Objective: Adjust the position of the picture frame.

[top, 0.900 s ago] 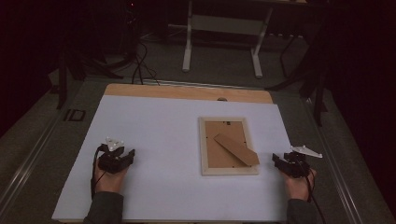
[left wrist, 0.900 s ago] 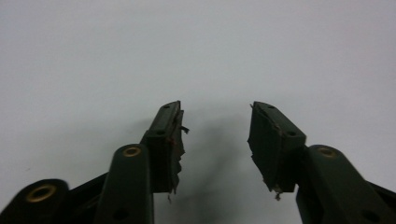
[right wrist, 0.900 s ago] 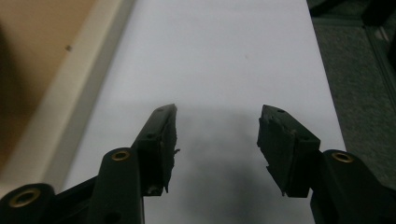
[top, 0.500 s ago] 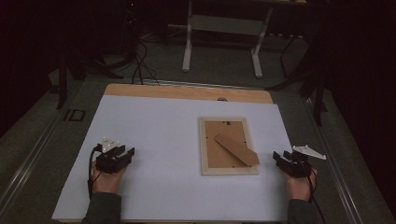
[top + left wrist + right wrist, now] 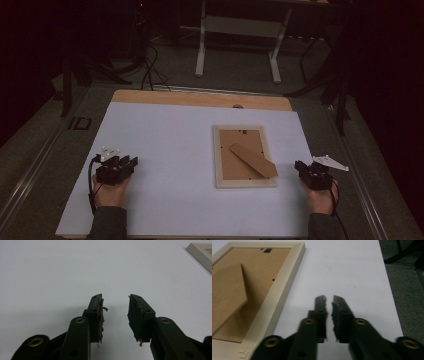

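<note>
Picture frame [image 5: 245, 156] lies face-down right of centre on white table [image 5: 165, 150], stand flap on back. Left gripper [image 5: 131, 162] near left, jaws spread, empty. Right gripper [image 5: 298, 165] just right of frame, apparently apart from it, jaws pressed together, empty.

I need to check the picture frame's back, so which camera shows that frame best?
The high view: the whole picture frame lies back-up with its stand across it. The right gripper view gives a close look at one side and the stand; the left gripper view catches just a corner.
</note>
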The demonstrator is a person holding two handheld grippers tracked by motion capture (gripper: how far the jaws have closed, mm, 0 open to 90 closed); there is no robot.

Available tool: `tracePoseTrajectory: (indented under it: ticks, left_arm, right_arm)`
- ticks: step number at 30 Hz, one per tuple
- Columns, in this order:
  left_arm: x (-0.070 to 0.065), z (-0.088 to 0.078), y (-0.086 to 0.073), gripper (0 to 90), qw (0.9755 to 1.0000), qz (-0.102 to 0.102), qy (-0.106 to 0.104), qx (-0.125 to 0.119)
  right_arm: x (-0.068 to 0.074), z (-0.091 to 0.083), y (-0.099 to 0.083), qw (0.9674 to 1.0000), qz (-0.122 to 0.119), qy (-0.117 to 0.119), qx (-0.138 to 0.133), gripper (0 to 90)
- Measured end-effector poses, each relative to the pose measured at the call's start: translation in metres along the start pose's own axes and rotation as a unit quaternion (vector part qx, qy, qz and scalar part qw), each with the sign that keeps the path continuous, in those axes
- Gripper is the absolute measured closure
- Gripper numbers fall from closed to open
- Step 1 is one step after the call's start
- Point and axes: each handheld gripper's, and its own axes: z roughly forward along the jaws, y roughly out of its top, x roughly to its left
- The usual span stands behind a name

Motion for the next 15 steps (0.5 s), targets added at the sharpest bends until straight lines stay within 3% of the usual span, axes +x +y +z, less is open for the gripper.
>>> tracePoseTrajectory:
  ticks: [7, 12, 15]
  left_arm:
    - [0.000, -0.003, 0.001, 63.1, 1.0000, 0.002, -0.004, -0.006]
    - [-0.003, -0.003, 0.002, 61.7, 0.9997, 0.017, -0.013, -0.008]
    - [-0.004, 0.000, 0.002, 61.1, 0.9992, 0.030, -0.027, 0.007]
  right_arm:
    - [0.007, 0.004, 0.000, 0.9998, -0.012, 0.014, 0.005, 89.6]
    - [0.012, 0.007, 0.000, 0.9994, -0.022, 0.026, 0.009, 89.6]
    - [0.013, 0.008, -0.001, 0.9992, -0.025, 0.029, 0.011, 89.6]
